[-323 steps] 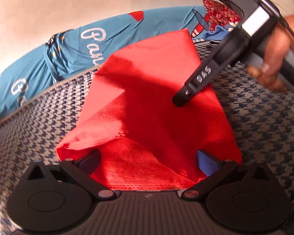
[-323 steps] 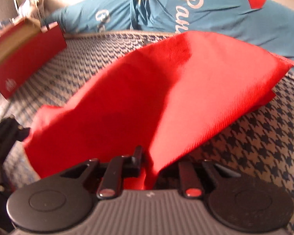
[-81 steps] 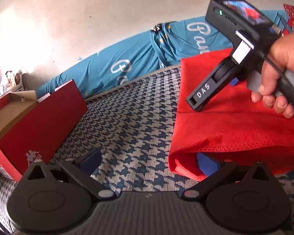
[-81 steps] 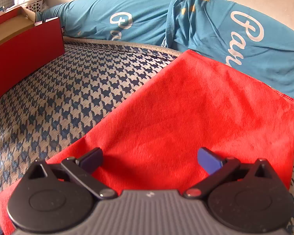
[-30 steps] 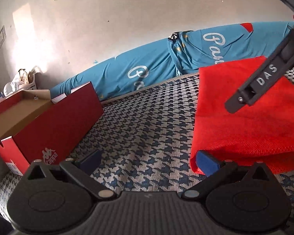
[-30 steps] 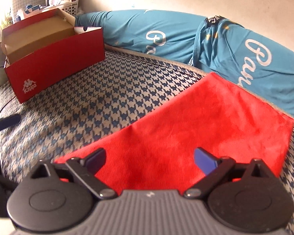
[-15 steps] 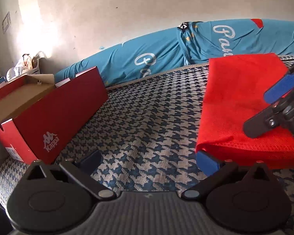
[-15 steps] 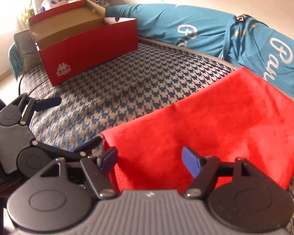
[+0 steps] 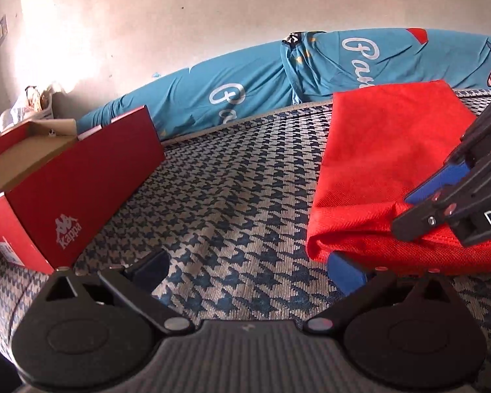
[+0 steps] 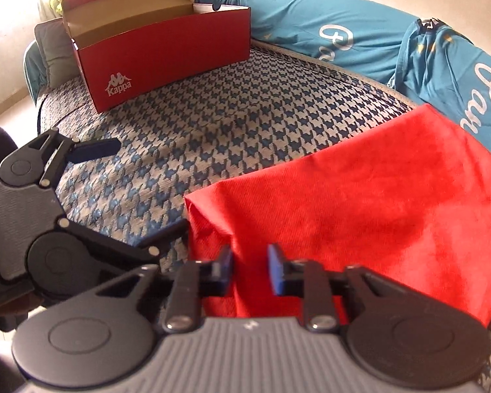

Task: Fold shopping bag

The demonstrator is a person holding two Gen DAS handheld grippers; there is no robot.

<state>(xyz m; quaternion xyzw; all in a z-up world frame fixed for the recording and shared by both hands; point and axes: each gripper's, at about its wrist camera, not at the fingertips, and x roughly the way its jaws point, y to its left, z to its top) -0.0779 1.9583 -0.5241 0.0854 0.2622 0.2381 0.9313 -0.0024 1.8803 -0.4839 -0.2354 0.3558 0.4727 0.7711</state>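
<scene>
The red shopping bag point(image 9: 386, 150) lies folded flat on the houndstooth bed cover point(image 9: 229, 196). In the right wrist view the bag point(image 10: 376, 203) fills the right half. My right gripper point(image 10: 250, 263) is closing its jaws on the bag's near edge by the left corner, and the cloth puckers between the blue pads. From the left wrist view that gripper point(image 9: 406, 214) reaches in from the right and pinches the same edge. My left gripper point(image 9: 245, 268) is open, its right finger against the bag's near corner, its left finger over bare cover. It also appears as the left gripper point(image 10: 149, 186) in the right wrist view.
An open red Kappa shoebox point(image 9: 81, 177) stands on the cover at the left, also visible as the shoebox point(image 10: 167, 49). Blue printed bedding point(image 9: 245, 91) lies along the wall behind the bag. Bare houndstooth cover point(image 10: 212, 114) stretches between box and bag.
My right gripper's jaws have come together from wide open onto the bag's near edge, and it has shifted toward the bag's left corner. The left gripper has stayed open and nearly still.
</scene>
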